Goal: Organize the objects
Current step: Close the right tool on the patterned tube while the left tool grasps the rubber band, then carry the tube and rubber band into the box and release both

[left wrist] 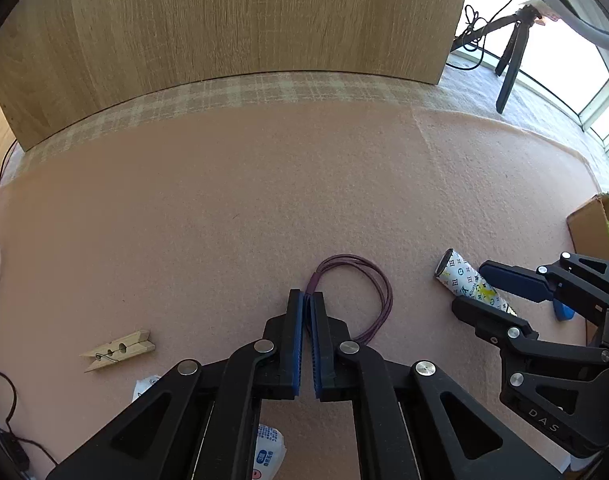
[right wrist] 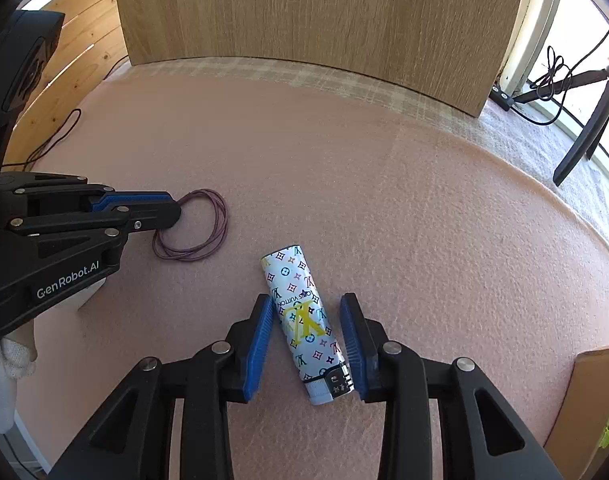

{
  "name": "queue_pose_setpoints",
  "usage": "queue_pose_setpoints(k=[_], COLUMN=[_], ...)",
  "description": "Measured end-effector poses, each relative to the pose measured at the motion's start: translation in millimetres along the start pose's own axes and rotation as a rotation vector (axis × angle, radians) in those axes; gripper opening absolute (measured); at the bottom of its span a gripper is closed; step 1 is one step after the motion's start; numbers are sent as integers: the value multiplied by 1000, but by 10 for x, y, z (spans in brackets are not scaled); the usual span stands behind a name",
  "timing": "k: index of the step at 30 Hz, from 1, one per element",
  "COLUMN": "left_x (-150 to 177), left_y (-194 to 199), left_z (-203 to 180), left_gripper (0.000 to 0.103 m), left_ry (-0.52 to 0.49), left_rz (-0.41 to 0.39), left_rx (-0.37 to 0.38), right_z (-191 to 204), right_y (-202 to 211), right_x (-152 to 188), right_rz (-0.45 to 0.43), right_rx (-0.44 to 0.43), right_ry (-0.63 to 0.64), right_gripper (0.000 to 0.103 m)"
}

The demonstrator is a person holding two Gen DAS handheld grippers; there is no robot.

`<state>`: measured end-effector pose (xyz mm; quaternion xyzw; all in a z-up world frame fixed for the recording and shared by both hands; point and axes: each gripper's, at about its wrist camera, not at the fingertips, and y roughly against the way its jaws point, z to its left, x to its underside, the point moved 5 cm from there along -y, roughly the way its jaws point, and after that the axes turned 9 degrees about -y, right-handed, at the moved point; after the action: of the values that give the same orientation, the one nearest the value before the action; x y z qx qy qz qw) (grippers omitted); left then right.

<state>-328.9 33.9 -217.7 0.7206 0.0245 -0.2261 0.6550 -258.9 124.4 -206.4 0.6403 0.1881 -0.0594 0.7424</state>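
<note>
A purple hair tie loop (left wrist: 374, 292) lies on the pink felt mat. My left gripper (left wrist: 309, 298) is shut on its near end, tips down at the mat; it also shows in the right wrist view (right wrist: 172, 208) with the hair tie (right wrist: 200, 236). A white patterned lighter (right wrist: 304, 324) lies on the mat between the open fingers of my right gripper (right wrist: 306, 308), not touching either pad. In the left wrist view the lighter (left wrist: 464, 276) lies under the right gripper (left wrist: 472, 286).
A wooden clothespin (left wrist: 118, 350) lies at the left on the mat. White packets (left wrist: 268, 450) lie under the left gripper. A cardboard box (left wrist: 594, 224) stands at the right edge. A wooden panel (left wrist: 232, 24) stands behind. A tripod (left wrist: 512, 52) stands at the far right.
</note>
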Motion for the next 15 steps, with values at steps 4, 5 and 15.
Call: queue_pose_setpoints(k=[4,5,15], left_x=[69,84,368], left_y=[30,33,118], left_z=[-85,-118,-454], left_gripper=[2,2,2], left_ry=[2,2,30], left_rz=[-5,-6,-35], left_rx=[18,25,81], right_z=[-79,-97,-242], right_y=[22,32,155], right_x=[21,35,299], right_rz=[10,13,10], right_rx=[-24,-32,-98], right_ry=[-48,-59,-153], right_gripper=[21,21,21])
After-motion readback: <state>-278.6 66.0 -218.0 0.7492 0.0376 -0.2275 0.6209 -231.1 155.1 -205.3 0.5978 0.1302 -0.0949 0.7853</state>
